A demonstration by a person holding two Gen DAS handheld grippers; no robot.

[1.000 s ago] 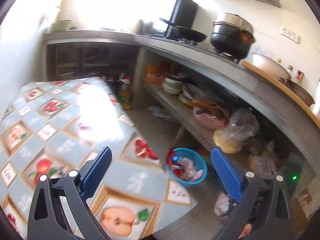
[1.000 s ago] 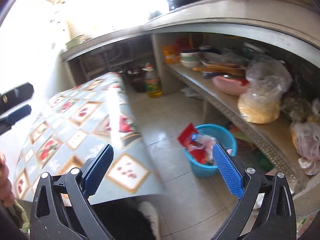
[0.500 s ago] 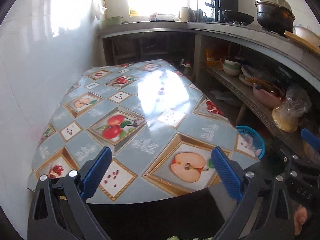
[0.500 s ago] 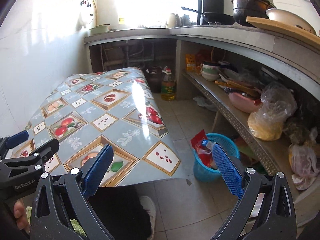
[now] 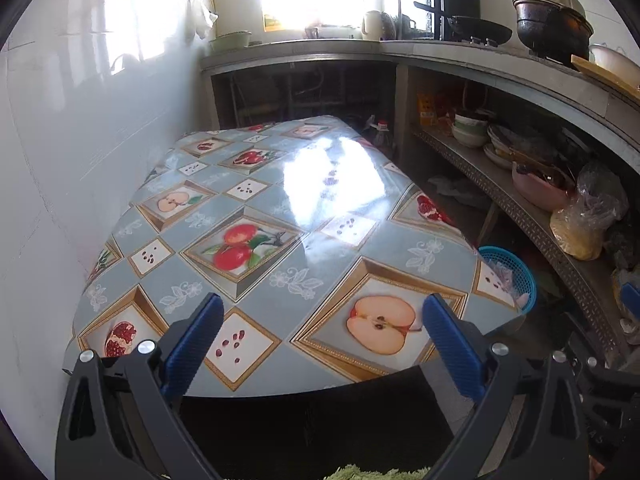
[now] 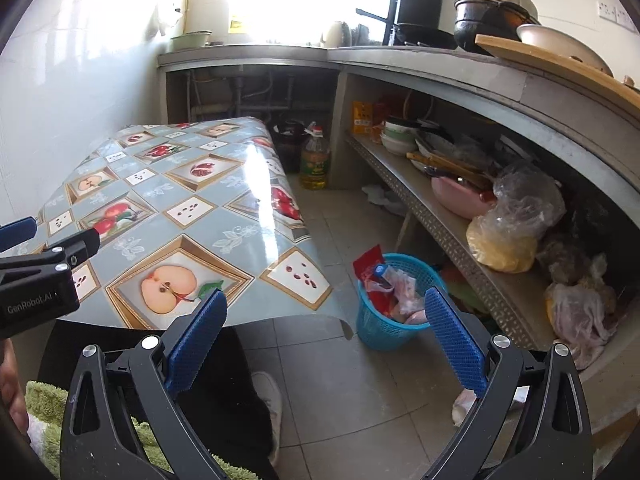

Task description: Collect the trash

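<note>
A blue plastic basket (image 6: 394, 320) stands on the tiled floor beside the table, filled with wrappers and crumpled plastic (image 6: 394, 286). Its rim also peeks past the table corner as the basket (image 5: 516, 276) in the left wrist view. My left gripper (image 5: 322, 342) hangs open over the near edge of the table (image 5: 256, 216), with nothing between its blue pads. My right gripper (image 6: 326, 332) is open too, above the floor just left of the basket, holding nothing. The left gripper (image 6: 36, 256) shows at the left edge of the right wrist view.
The table wears a fruit-patterned cloth (image 6: 172, 208). A concrete counter (image 6: 440, 68) with pots runs along the right, with a low shelf (image 6: 460, 232) holding bowls and plastic bags (image 6: 516, 220). An oil bottle (image 6: 315, 158) stands on the floor. A shoe (image 6: 269, 408) and dark trouser leg are below me.
Both views have swung back and up from the basket toward the table. The left gripper now faces the tabletop. Both grippers stayed open.
</note>
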